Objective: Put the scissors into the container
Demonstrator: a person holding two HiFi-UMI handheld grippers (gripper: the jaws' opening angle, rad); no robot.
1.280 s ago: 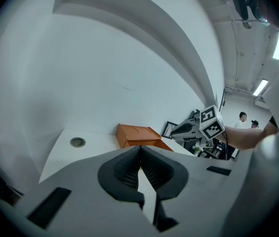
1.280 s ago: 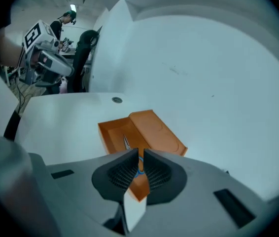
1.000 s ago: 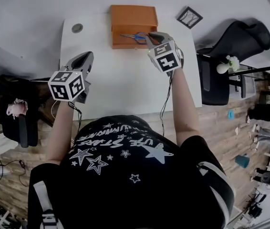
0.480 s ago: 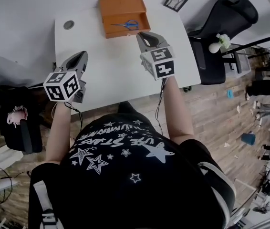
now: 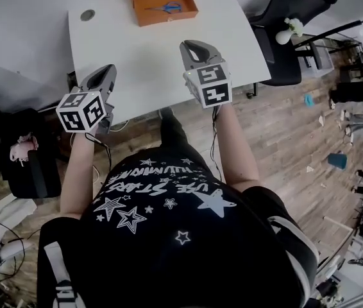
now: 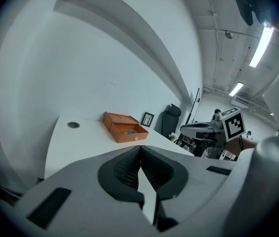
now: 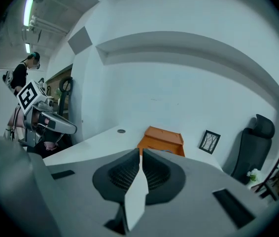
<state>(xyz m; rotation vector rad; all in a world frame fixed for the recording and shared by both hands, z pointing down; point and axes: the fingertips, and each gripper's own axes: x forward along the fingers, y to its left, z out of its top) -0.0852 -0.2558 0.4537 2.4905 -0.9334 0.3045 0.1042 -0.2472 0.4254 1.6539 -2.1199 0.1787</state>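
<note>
Orange box-shaped container (image 5: pixel 162 17) holds one blue-handled scissors (image 5: pixel 167 8) on the white table (image 5: pixel 136 56); your left gripper (image 6: pixel 139 148) and right gripper (image 7: pixel 140 152) press ribbed fingers (image 6: pixel 122 169) together.

White desk (image 5: pixel 143 63), wood floor (image 5: pixel 284 127), black office chair (image 5: pixel 290 18), ceiling strip lights (image 6: pixel 261 46)

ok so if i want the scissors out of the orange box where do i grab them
Probably the closed blades just ahead of the blue handles, coming straight down from above. The scissors lie flat inside the open orange box, whose walls block any side approach. Set the jaws across the blades' line, which is the narrowest part.
</note>
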